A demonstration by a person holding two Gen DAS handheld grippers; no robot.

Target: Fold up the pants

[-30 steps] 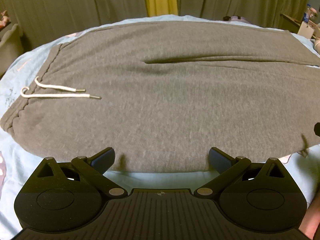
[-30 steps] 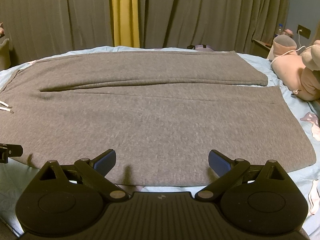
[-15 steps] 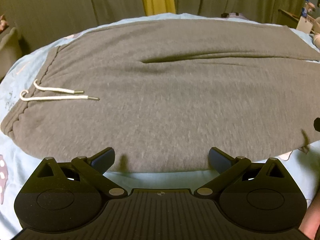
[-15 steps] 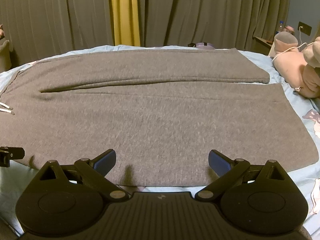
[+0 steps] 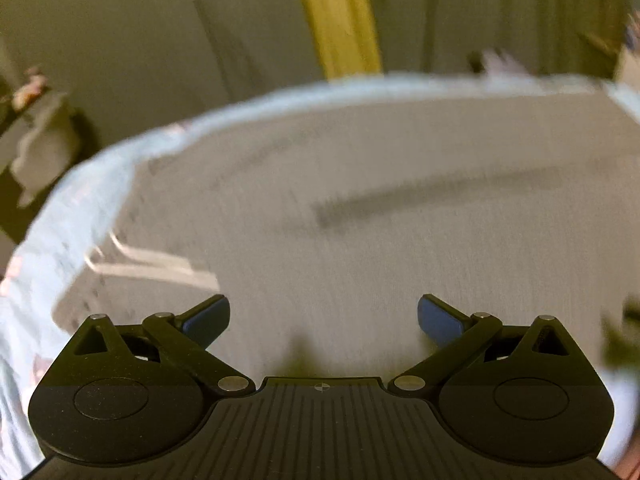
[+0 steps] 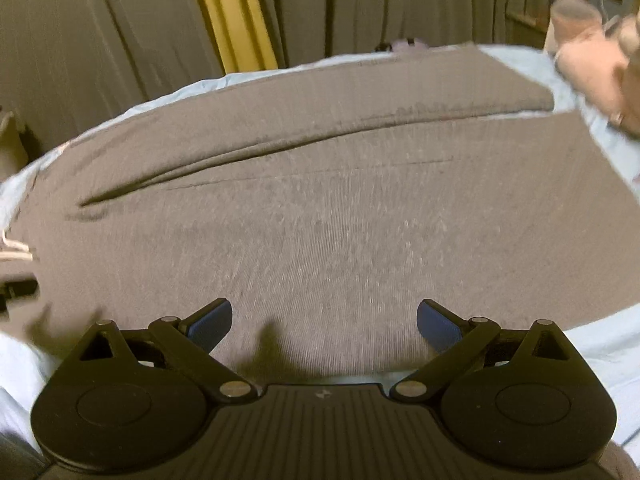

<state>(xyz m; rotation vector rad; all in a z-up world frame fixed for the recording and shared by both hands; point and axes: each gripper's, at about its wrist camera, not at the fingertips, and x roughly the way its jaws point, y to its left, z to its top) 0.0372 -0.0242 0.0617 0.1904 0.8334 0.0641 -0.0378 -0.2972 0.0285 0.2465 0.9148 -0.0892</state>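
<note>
Left wrist view was blurred throughout; the right wrist view was only softened. Findings ran from largest item down.

Bed (image 6: pixel 600 352): pale blue sheet, with curtains (image 6: pixel 120 40) behind it and a yellow strip (image 6: pixel 236 16) among them. A pink plush toy (image 6: pixel 592 52) lay at the far right edge.

Pants (image 6: pixel 320 208): grey, spread flat on the bed, unfolded. The long axis ran left to right across both views, waistband to the left and leg hems to the right. Both legs lay side by side, the far leg (image 6: pixel 360 92) just beyond the near one, a dark crease between them. The near side edge lay directly under and just ahead of both tools.

Left gripper (image 5: pixel 323 318): fingers wide apart, holding nothing, poised over the near edge of the pants at the waist end. The white drawstring (image 5: pixel 152 266) lay just ahead and to its left.

Right gripper (image 6: pixel 324 320): fingers likewise wide apart and empty, over the near edge further toward the hem end. A dark piece at the left border of its view was probably the other tool, though too blurred to confirm.

Assessment: no grasp had been made and no fold was in place. Since the near long edge sat closest to both tools, the likely step was to pinch it at two places and carry the near leg over the far one. The left tool was nearer the waist, the right nearer the hems.
</note>
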